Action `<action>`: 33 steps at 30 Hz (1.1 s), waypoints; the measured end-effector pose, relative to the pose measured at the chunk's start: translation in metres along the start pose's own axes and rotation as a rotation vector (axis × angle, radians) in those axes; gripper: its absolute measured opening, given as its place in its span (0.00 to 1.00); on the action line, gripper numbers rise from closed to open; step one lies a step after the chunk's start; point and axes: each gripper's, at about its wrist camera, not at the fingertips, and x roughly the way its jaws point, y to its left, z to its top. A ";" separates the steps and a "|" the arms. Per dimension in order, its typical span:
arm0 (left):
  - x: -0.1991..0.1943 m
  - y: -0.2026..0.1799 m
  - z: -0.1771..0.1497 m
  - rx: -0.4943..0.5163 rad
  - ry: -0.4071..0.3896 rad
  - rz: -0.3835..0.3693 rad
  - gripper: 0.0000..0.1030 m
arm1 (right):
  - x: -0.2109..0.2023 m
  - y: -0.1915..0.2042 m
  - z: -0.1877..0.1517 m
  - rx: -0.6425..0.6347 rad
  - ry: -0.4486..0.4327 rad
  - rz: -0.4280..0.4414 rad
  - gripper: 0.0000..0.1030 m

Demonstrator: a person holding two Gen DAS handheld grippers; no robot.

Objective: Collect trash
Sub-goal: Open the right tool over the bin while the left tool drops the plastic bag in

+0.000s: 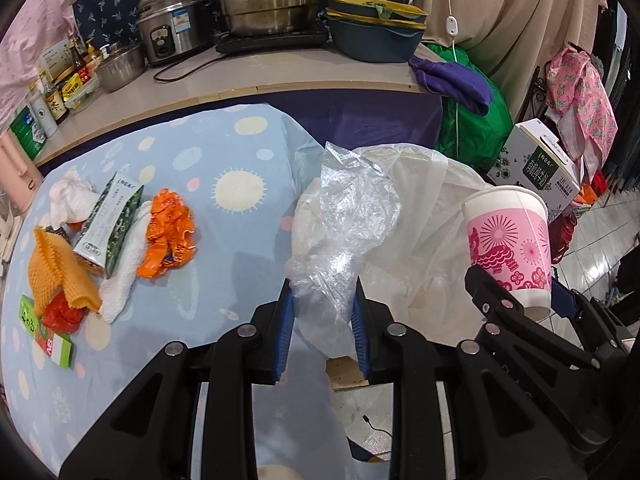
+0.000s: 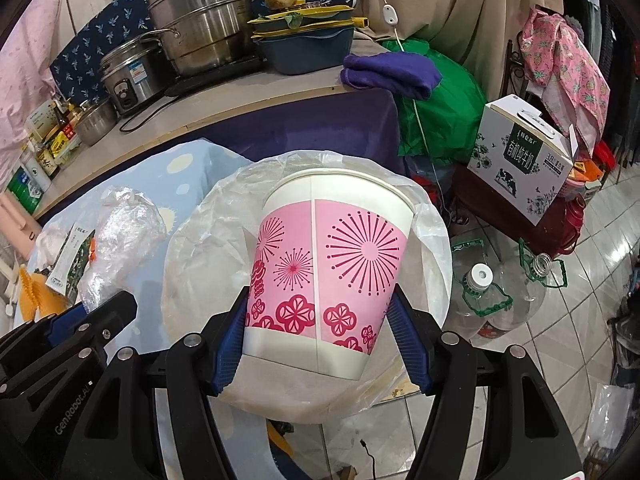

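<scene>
- Clear film (image 1: 340, 216) clamped in left gripper (image 1: 323, 330), just beside bin (image 2: 192, 264).
- Pink cup (image 2: 328, 268) clamped in right gripper (image 2: 320, 344), above bin mouth.
- Best to centre both over bin before letting go.

Bright, even light; sharp, with fisheye-bent edges.
</scene>
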 end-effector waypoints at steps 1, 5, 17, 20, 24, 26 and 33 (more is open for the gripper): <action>0.003 -0.002 0.001 -0.001 0.006 -0.003 0.25 | 0.002 -0.001 0.000 0.003 0.002 -0.004 0.62; 0.011 -0.006 0.002 0.003 0.021 -0.007 0.26 | 0.009 -0.006 0.001 0.013 0.011 -0.012 0.62; 0.018 -0.008 0.004 0.004 0.018 0.018 0.42 | 0.009 -0.010 0.003 0.021 -0.001 -0.040 0.62; 0.017 -0.006 0.004 -0.007 0.012 0.026 0.50 | 0.007 -0.013 0.004 0.030 -0.007 -0.044 0.62; 0.015 -0.005 0.006 -0.016 0.008 0.026 0.60 | 0.004 -0.016 0.006 0.040 -0.014 -0.047 0.62; 0.014 -0.005 0.007 -0.017 0.005 0.026 0.62 | 0.002 -0.017 0.006 0.043 -0.018 -0.050 0.62; 0.011 -0.004 0.008 -0.022 -0.001 0.019 0.63 | -0.004 -0.017 0.007 0.045 -0.029 -0.051 0.62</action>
